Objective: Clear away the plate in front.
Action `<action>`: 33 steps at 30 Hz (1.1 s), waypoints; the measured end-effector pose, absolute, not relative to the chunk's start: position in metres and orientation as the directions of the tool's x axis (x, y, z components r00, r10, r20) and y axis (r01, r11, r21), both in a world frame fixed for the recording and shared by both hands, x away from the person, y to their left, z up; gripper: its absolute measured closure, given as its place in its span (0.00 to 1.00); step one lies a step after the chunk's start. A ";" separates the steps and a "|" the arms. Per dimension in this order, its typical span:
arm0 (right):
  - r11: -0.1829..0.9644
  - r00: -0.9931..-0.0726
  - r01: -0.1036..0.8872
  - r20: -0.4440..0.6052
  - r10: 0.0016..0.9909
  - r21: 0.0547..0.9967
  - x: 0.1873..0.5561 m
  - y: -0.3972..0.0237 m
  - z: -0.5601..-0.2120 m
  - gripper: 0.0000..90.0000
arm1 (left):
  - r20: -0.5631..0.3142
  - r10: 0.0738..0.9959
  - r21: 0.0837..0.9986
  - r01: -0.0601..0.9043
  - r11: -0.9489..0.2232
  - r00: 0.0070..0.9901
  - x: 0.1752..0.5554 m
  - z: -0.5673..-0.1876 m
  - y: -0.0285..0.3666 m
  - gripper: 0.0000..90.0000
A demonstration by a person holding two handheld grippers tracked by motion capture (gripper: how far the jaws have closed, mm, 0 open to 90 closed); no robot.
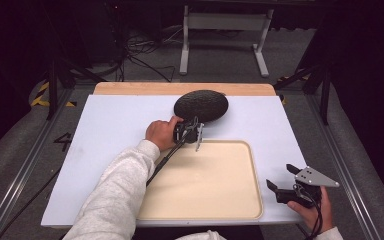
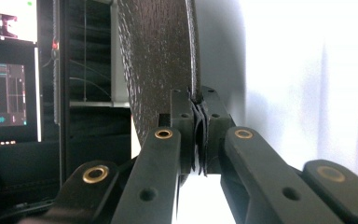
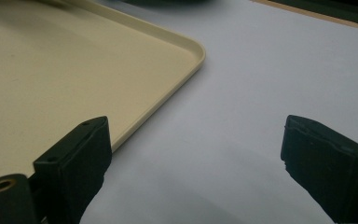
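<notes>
White sheet [image 1: 115,135] covers the table; a bare wooden strip [image 1: 130,89] shows along the far edge. Dim room beyond: grey floor, tangled cables [image 1: 140,55], white frame legs [image 1: 225,35], yellow-black tape [image 1: 42,95] at far left. In the left gripper view, a lit monitor [image 2: 4,70] stands off to the side.

Beige tray [image 1: 250,210] on the near half of the sheet, nothing in it. In the right gripper view its rounded corner [image 3: 193,49] lies just ahead of the jaws.

Dark textured bowl [image 1: 201,105] sits upside down on the sheet, just beyond the tray's far edge. Left gripper [image 1: 196,131] at its near rim; in the left gripper view the jaws are pinched tight on the bowl's rim [image 2: 193,70], pads folded against it.

Right gripper [image 1: 286,176] held near the tray's right near corner, jaws spread wide, nothing between them.
</notes>
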State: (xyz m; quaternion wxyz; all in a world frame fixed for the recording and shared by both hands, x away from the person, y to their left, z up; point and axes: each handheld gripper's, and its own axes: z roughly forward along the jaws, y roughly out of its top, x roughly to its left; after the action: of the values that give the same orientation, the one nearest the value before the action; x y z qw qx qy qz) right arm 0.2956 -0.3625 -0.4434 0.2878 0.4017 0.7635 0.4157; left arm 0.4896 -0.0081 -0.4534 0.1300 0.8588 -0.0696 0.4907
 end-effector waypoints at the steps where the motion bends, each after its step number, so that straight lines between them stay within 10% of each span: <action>1: 0.328 -0.512 0.375 -0.102 0.853 0.867 0.296 -0.363 -0.443 0.10 | 0.870 0.015 0.159 -0.251 -0.955 0.493 0.488 -0.454 -0.008 0.96; 33: 0.358 -0.527 0.370 -0.124 0.841 0.857 0.295 -0.359 -0.441 0.11 | 0.924 0.016 0.186 -0.412 -0.892 0.383 0.365 -0.410 0.017 0.93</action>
State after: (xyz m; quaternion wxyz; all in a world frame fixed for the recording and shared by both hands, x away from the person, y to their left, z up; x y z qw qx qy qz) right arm 0.2955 -0.3587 -0.4406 0.2876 0.3920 0.7722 0.4090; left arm 0.3647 0.0172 -0.4104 0.1975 0.8077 -0.1225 0.5418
